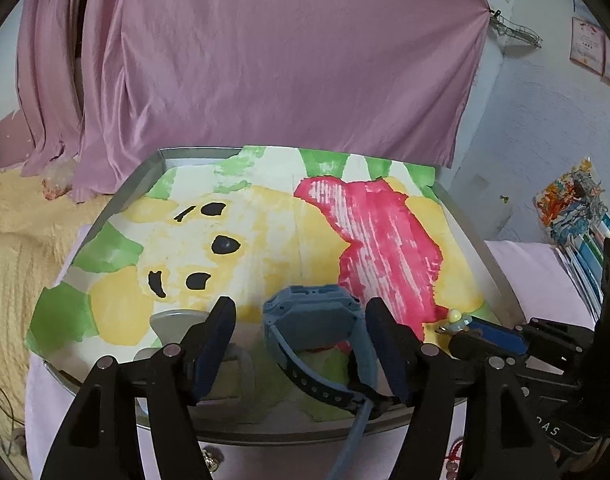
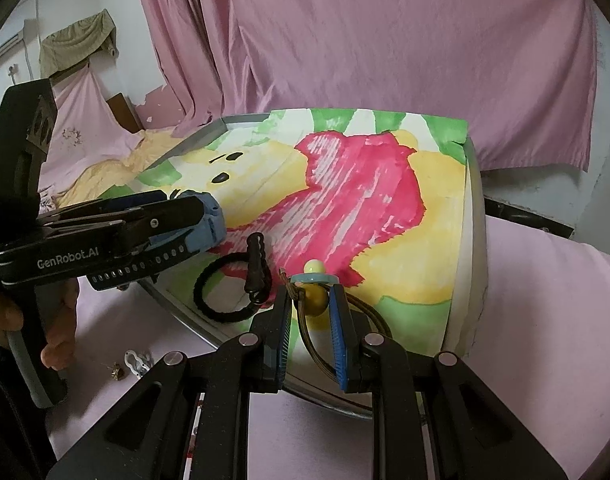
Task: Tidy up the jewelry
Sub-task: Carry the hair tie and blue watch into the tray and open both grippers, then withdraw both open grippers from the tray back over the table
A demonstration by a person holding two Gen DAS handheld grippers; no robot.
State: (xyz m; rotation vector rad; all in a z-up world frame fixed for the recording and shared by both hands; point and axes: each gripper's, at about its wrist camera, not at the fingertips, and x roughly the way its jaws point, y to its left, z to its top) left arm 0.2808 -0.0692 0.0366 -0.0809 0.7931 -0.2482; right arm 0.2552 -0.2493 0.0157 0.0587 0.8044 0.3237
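A blue wristwatch lies at the near edge of the metal tray, and its strap hangs over the rim. My left gripper stands open around the watch, with a gap at its left finger. In the right wrist view this gripper reaches in from the left with the watch at its tip. My right gripper is shut on a brown cord bracelet with a mustard bead and a pale blue and yellow charm. It holds the bracelet over the tray's near edge.
A painted paper lines the tray. A black ring with a black pendant lies on it near the front. Grey pieces sit by the left finger. Small clips and red beads lie on the pink cloth. A hand holds the left gripper.
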